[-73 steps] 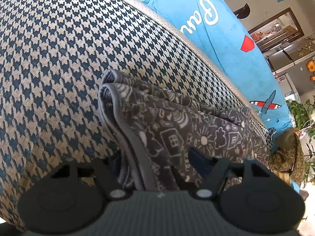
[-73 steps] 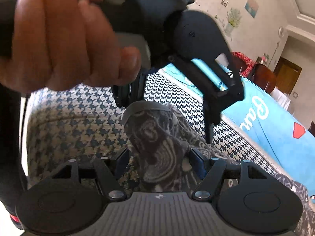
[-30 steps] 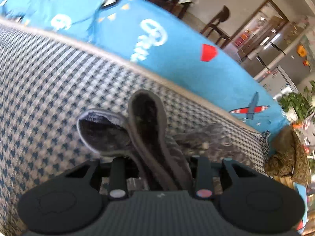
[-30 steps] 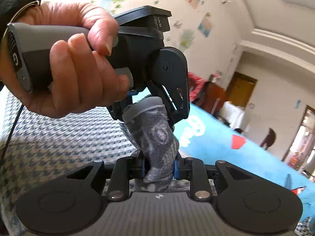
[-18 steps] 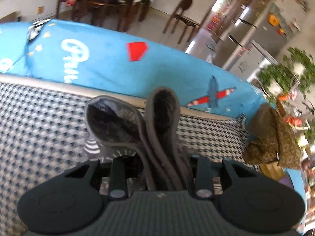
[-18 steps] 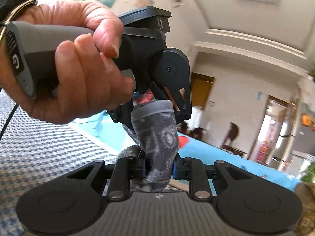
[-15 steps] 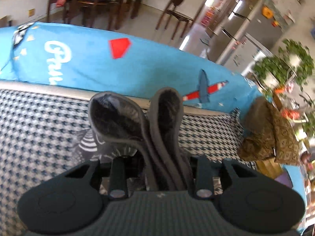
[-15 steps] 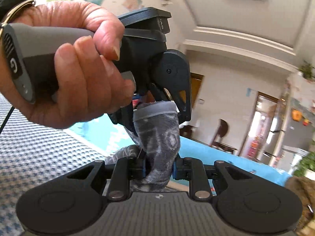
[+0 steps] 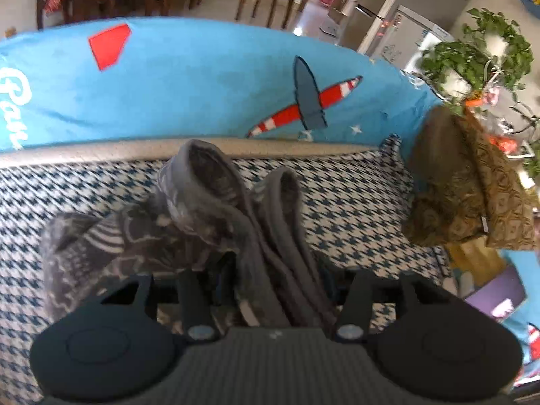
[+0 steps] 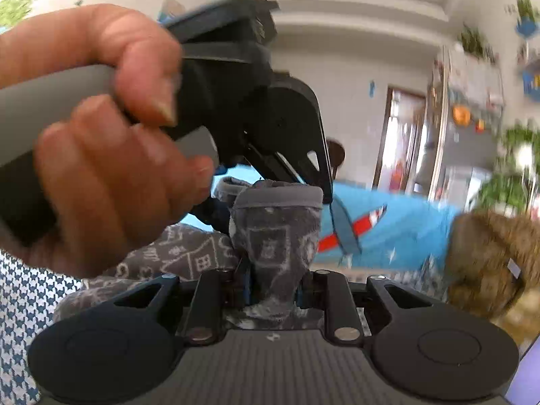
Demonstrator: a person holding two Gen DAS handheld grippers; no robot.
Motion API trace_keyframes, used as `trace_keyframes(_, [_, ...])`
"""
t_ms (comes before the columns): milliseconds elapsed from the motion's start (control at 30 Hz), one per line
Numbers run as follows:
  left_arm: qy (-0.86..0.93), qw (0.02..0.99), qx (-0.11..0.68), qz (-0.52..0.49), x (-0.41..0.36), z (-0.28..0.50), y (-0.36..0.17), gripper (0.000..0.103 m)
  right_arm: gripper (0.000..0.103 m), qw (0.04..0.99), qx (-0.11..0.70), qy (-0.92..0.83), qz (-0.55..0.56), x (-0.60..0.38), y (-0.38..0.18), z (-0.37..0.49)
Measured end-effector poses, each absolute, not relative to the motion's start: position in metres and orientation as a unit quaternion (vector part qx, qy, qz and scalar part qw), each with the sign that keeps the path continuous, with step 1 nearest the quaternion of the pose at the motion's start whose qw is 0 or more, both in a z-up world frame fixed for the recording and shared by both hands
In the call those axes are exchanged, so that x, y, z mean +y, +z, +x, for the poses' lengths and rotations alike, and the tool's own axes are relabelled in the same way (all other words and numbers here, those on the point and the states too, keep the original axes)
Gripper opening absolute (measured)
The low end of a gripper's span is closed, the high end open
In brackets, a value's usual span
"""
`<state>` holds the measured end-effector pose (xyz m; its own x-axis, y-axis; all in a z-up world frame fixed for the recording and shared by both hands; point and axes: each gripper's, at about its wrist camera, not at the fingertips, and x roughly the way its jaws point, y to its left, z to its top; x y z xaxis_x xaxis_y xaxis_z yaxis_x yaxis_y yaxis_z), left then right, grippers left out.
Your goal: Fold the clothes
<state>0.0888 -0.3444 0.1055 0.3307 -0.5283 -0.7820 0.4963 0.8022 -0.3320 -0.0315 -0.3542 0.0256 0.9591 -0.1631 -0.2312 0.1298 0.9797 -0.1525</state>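
Left tongs (image 9: 275,280) just opening around grey patterned garment (image 9: 216,202), right tongs (image 10: 273,290) pinching it, blue sheet (image 9: 189,84) lettering partly readable

Bright daylight, both views. Strongest light behind the doorway (image 10: 401,141), blown out white there. Fisheye bends room edges hard; corners go black. Right wrist view: heavy motion blur right of doorway, plant (image 10: 513,175) & brown cushion (image 10: 486,256) smeared; hand (image 10: 101,155) left of it soft, close. Left wrist view sharper, mild blur on grey cloth (image 9: 216,209); fridge (image 9: 405,30) shows glare.
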Motion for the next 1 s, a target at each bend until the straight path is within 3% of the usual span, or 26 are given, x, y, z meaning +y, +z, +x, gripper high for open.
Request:
trace_keyframes(367, [-0.305,0.838,0.452,0.004,-0.284,0.081,0.121,0.061,0.022,0.956,0.238,-0.081,0.152,-0.415,-0.011,-0.036])
trace_keyframes(467, [-0.282,0.852,0.441,0.014,-0.253,0.078,0.116,0.066,0.026,0.935,0.261,-0.098,0.217,-0.427,-0.014,-0.040])
trace_keyframes(633, [-0.253,0.857,0.448,0.011,-0.210,0.073,0.092,0.066,0.045,0.935,0.268,-0.127,0.192,-0.425,0.006,-0.047])
trace_keyframes(1000, [-0.261,0.849,0.459,-0.001,-0.185,0.062,0.039,0.073,0.056,0.931,0.292,-0.127,0.178,-0.445,0.024,-0.038])
